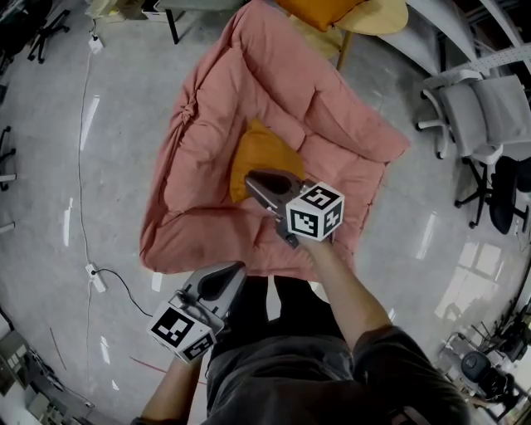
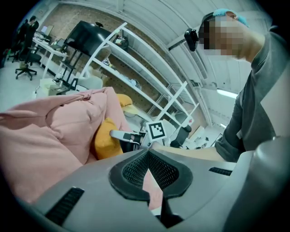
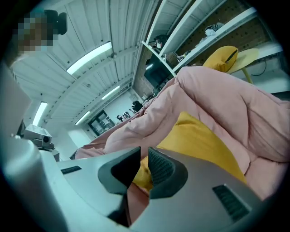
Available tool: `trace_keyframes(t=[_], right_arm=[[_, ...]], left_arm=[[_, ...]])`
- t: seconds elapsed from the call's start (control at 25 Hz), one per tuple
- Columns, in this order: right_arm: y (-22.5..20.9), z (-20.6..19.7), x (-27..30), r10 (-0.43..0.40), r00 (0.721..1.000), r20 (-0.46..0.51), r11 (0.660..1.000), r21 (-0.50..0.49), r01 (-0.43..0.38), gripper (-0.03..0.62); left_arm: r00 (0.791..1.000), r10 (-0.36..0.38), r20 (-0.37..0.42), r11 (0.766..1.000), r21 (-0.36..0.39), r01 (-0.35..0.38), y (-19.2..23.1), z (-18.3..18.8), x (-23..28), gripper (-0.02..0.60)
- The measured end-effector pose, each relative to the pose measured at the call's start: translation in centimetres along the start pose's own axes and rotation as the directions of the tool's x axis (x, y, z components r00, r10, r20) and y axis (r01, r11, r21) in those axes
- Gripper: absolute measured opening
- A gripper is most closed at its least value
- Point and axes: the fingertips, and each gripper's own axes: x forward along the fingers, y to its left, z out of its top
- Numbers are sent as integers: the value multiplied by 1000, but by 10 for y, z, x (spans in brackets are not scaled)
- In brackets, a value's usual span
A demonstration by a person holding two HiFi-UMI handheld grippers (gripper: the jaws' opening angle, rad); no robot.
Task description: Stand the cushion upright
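A yellow cushion [image 1: 261, 153] leans against the back fold of a big pink beanbag sofa [image 1: 249, 75] on the floor. My right gripper [image 1: 249, 177] points at the cushion's lower front edge. In the right gripper view its jaws [image 3: 144, 152] stand a narrow gap apart with nothing seen between the pads, and the cushion [image 3: 199, 140] lies just beyond the tips. My left gripper [image 1: 236, 267] hangs lower, near the sofa's front edge and away from the cushion, tips touching and empty. The left gripper view shows those shut jaws [image 2: 148, 152], the cushion [image 2: 105, 138] and the right gripper beside it.
A round wooden table [image 1: 386, 18] with another yellow cushion [image 1: 323, 8] stands behind the sofa. An office chair [image 1: 477, 116] is at the right. A cable and power strip [image 1: 98, 278] lie on the grey floor at the left. White shelving [image 2: 136, 72] stands beyond.
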Motion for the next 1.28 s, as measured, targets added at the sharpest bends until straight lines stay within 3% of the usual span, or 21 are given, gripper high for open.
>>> trace_keyframes(t=[0.16,0.48,0.84,1.0,1.28], right_arm=[[3,10,-23,-6,999,37,1000,-7,6,54],[39,33,-98,-63,996,60,991,-117,70,38],[66,67,-184,-209,969,132,957,-174,231,20],[75,73,-202,-253,956,149,943,-181,278,15],[86,79,-206,-274,950,148,936,-187,299,14]], left_arm=[[1000,-19,-5,999,30,19,-9,7,7,9],[998,-57,-12,992,116,58,-30,29,24,9],[996,-84,-2,971,224,82,-47,69,33,9],[995,-97,-5,956,276,95,-55,81,34,9],[992,-126,-9,948,293,123,-61,90,36,9]])
